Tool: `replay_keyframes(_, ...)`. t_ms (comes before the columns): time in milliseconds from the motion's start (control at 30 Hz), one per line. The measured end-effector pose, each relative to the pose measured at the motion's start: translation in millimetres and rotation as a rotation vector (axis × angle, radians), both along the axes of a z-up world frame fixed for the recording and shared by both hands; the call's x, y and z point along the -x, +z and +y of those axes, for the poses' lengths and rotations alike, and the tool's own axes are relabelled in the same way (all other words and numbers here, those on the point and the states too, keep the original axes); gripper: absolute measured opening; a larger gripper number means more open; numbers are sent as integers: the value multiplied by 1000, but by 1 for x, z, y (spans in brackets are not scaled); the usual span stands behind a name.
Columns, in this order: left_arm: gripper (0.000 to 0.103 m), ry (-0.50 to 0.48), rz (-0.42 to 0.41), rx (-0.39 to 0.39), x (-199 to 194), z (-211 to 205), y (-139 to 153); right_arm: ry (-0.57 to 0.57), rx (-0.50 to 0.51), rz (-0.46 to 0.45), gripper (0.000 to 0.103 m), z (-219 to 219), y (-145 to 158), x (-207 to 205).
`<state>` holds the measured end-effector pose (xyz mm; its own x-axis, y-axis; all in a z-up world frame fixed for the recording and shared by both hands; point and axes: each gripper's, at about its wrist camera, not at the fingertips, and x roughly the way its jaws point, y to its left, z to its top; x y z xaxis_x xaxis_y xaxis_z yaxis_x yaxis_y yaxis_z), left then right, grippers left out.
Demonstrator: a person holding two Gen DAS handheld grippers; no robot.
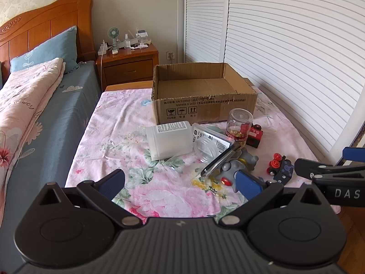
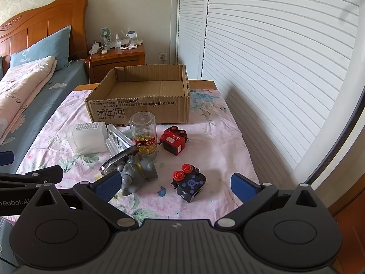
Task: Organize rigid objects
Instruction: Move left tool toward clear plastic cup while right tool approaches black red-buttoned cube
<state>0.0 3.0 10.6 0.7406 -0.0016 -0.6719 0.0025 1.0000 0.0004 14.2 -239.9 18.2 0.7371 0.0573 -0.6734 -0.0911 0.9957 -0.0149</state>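
Note:
An open cardboard box (image 1: pixel 205 105) (image 2: pixel 139 109) stands empty at the far end of a floral-covered table. In front of it lie a white plastic jar (image 1: pixel 168 140) (image 2: pixel 87 138), a flat labelled case (image 1: pixel 213 137), a clear bottle with yellow capsules (image 1: pixel 239 125) (image 2: pixel 143 134), a metal tool (image 1: pixel 220 159) (image 2: pixel 119 159), a grey toy animal (image 1: pixel 239 166) (image 2: pixel 136 174), a red toy car (image 2: pixel 174 141) and a dark blue toy car (image 2: pixel 189 183). My left gripper (image 1: pixel 180 182) is open above the near table. My right gripper (image 2: pixel 175 185) is open, the blue car between its fingers.
A bed with blue sheet and pink quilt (image 1: pixel 27 105) runs along the left. A wooden nightstand (image 1: pixel 130 64) with a small fan stands behind. White louvred doors (image 1: pixel 285 45) line the right side. The floral cloth (image 1: pixel 118 127) covers the table.

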Motion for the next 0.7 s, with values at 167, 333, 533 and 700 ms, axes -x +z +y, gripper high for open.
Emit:
replay_keyframes(167, 102, -2, -7, -19, 1, -3, 1, 0, 2, -5, 103, 0, 1, 1)
replay_keyframes(333, 102, -6, -12, -26, 0, -4, 1, -1, 3, -9, 103, 0, 1, 2)
replay_keyframes(533, 102, -13, -4, -31, -3, -6, -2, -1, 3, -9, 103, -1, 0, 1)
replay_keyframes(700, 102, -22, -15, -41, -5, -6, -2, 2, 3, -13, 103, -1, 0, -1)
